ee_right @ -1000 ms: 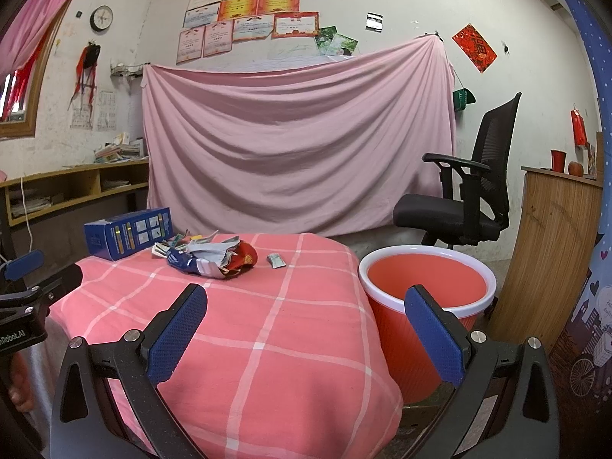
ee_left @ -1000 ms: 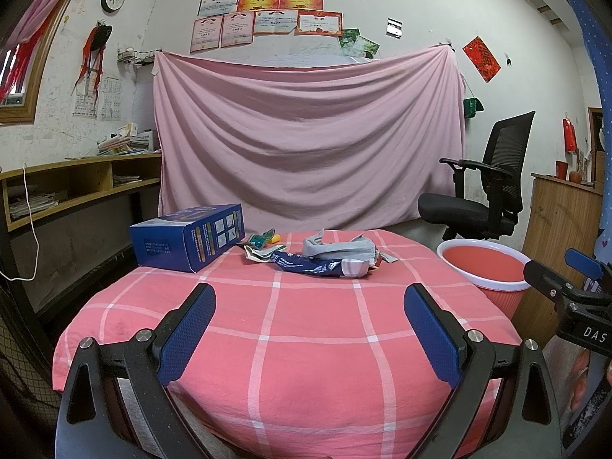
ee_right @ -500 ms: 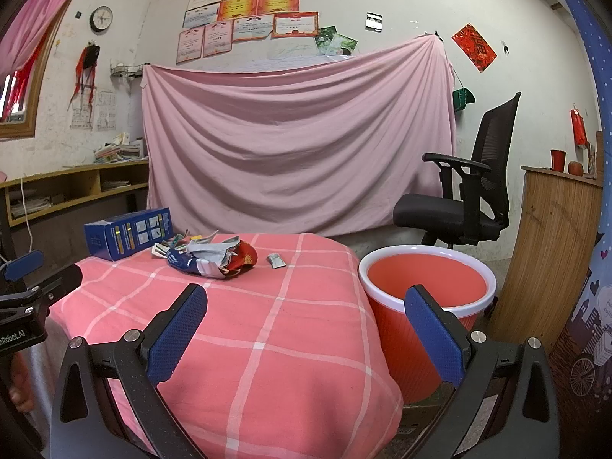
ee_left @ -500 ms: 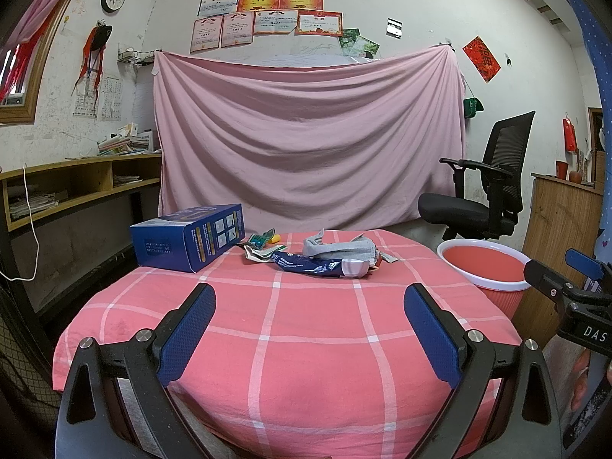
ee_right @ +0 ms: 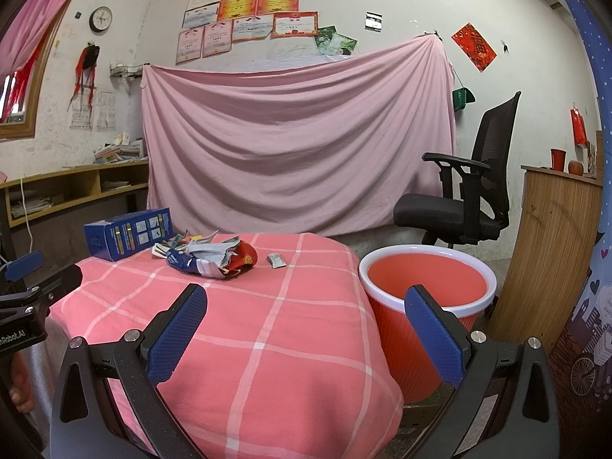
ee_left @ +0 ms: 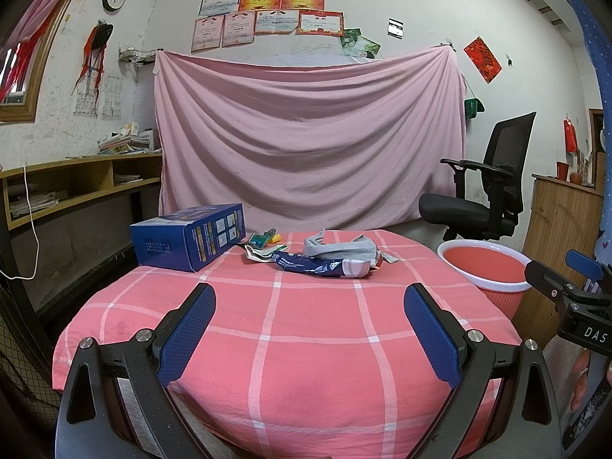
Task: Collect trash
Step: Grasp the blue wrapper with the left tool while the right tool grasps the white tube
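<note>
A pile of crumpled wrappers (ee_left: 325,258) (ee_right: 210,258) lies at the far middle of the table with the pink checked cloth (ee_left: 306,344) (ee_right: 267,329). A blue box (ee_left: 189,241) (ee_right: 128,233) stands to the pile's left, and a small grey packet (ee_right: 276,260) lies to its right. A red bin with a white rim (ee_left: 485,267) (ee_right: 428,290) stands on the floor right of the table. My left gripper (ee_left: 310,332) is open and empty over the near table edge. My right gripper (ee_right: 306,332) is open and empty, between table and bin.
A black office chair (ee_right: 466,199) stands behind the bin. A wooden cabinet (ee_right: 550,252) is at the right. A wooden shelf desk (ee_left: 76,187) runs along the left wall. A pink sheet (ee_left: 306,134) hangs behind the table.
</note>
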### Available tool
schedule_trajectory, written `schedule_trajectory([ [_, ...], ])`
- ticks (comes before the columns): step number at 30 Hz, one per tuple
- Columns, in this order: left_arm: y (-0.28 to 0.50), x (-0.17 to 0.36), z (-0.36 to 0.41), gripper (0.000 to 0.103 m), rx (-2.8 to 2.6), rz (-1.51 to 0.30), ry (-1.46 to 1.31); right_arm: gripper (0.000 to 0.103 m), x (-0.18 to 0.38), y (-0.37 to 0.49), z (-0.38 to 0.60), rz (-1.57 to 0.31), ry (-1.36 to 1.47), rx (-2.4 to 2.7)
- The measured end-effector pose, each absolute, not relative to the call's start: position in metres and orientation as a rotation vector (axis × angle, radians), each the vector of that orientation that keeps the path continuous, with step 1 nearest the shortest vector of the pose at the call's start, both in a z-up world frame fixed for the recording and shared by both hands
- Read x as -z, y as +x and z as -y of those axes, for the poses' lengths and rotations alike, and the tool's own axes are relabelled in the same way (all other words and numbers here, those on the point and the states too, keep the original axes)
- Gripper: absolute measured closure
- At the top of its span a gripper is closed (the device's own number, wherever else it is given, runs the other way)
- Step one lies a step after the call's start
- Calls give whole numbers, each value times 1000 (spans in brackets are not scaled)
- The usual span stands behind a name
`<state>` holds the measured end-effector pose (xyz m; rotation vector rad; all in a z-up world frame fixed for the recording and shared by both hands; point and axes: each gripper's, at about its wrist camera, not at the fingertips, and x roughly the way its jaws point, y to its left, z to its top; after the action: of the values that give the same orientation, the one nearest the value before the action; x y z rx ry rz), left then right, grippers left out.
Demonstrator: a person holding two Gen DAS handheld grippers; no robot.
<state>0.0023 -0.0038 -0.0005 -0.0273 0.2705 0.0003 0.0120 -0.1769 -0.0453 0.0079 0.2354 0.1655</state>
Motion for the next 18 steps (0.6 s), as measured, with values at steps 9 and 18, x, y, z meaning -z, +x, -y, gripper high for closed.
schedule_trajectory([
  [9, 0, -8, -7, 7, -26, -245, -48, 0, 43, 12, 174, -193, 7, -128],
  [18, 36, -26, -29, 7, -71, -209, -115, 0, 31, 43, 172, -160, 29, -159],
])
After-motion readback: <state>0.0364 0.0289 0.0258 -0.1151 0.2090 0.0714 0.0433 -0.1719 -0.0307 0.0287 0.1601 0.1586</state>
